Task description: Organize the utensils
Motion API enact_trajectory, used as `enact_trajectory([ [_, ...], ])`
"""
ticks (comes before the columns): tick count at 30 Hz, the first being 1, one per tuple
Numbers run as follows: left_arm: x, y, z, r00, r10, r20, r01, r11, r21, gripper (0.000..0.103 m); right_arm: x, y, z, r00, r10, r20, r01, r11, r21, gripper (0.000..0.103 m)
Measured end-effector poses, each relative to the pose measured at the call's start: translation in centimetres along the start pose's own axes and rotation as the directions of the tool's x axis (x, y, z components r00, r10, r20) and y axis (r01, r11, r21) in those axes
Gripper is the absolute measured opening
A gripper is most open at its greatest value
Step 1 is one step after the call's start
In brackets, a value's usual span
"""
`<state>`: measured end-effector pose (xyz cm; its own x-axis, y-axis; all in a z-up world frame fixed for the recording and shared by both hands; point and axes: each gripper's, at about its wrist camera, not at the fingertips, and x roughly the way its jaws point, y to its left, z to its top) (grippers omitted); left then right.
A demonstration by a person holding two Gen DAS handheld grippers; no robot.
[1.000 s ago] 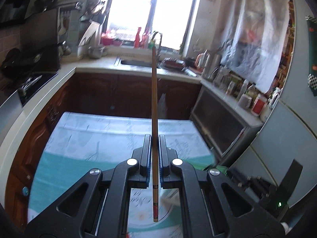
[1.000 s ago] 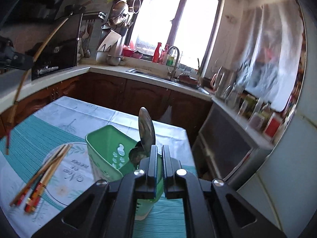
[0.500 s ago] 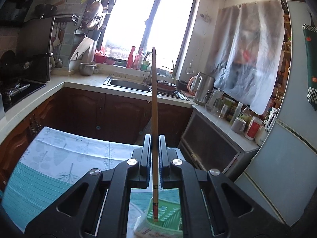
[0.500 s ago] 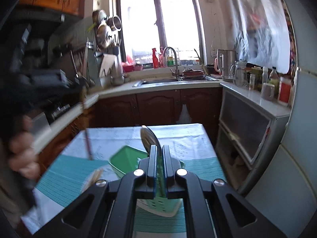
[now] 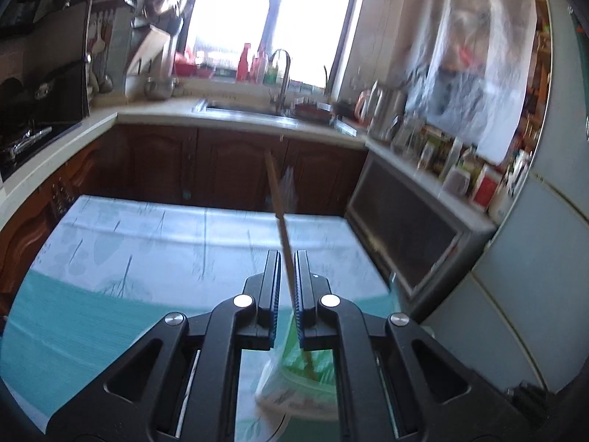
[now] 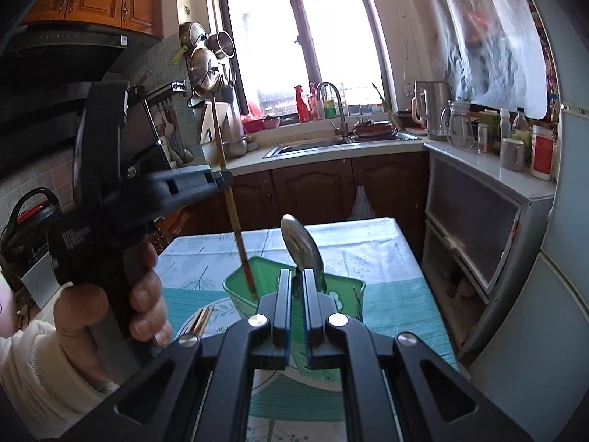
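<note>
Two wrist fisheyes, facing window [image 6: 305, 48].
Left close above holder [image 5: 294, 386]; right slightly back; sharing holder, table [image 6: 386, 243], sink [image 6: 309, 145].

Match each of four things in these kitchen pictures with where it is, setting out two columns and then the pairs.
Things:
1. chopstick
2. spoon
3. green holder
4. loose chopsticks

Places:
A. on the table, under both grippers
B. lying flat on the table, left of the holder
C. standing in the holder, bowl end up
D. between the left gripper's fingers, tip inside the holder

Pairs: 1-D, 2-C, 3-A, 4-B
</note>
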<state>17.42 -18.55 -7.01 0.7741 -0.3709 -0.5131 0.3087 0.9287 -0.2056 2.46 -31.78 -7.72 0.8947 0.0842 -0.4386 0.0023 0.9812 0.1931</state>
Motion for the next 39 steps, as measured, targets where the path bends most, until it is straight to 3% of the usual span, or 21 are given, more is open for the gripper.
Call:
enact_trajectory([
  [5,-0.1,1.9,-1.8,0.989,0.014,-0.146,-0.015,1.000,-0.008,0.005,0.6,0.0,-0.6,0.999,0.017,-0.027,-0.017,1.000,0.013,0.005],
  [10,-0.8,4.8,-3.9,0.964,0.037,-0.265,-0.050,0.998,-0.042,0.005,0.8,0.7,-0.9,0.998,0.045,-0.043,-0.044,0.999,0.006,0.005],
  [23,-6.0,12.3,-7.9,0.930,0.164,-0.329,-0.197,0.978,-0.070,0.005,2.2,5.2,-2.7,0.978,0.139,-0.153,-0.145,0.989,-0.030,0.005],
  [29,-6.7,16.5,-10.2,0.892,0.223,-0.394,-0.279,0.956,-0.090,0.005,2.8,6.8,-3.5,0.965,0.167,-0.204,-0.179,0.983,-0.042,0.005],
  [33,-6.1,18.3,-11.8,0.867,0.196,-0.458,-0.283,0.950,-0.128,0.005,3.3,7.9,-4.2,0.954,0.179,-0.241,-0.198,0.979,-0.056,0.005],
  [39,-5.0,19.6,-13.6,0.843,0.063,-0.534,-0.195,0.962,-0.193,0.005,4.5,9.0,-5.3,0.930,0.192,-0.312,-0.221,0.974,-0.059,0.005],
])
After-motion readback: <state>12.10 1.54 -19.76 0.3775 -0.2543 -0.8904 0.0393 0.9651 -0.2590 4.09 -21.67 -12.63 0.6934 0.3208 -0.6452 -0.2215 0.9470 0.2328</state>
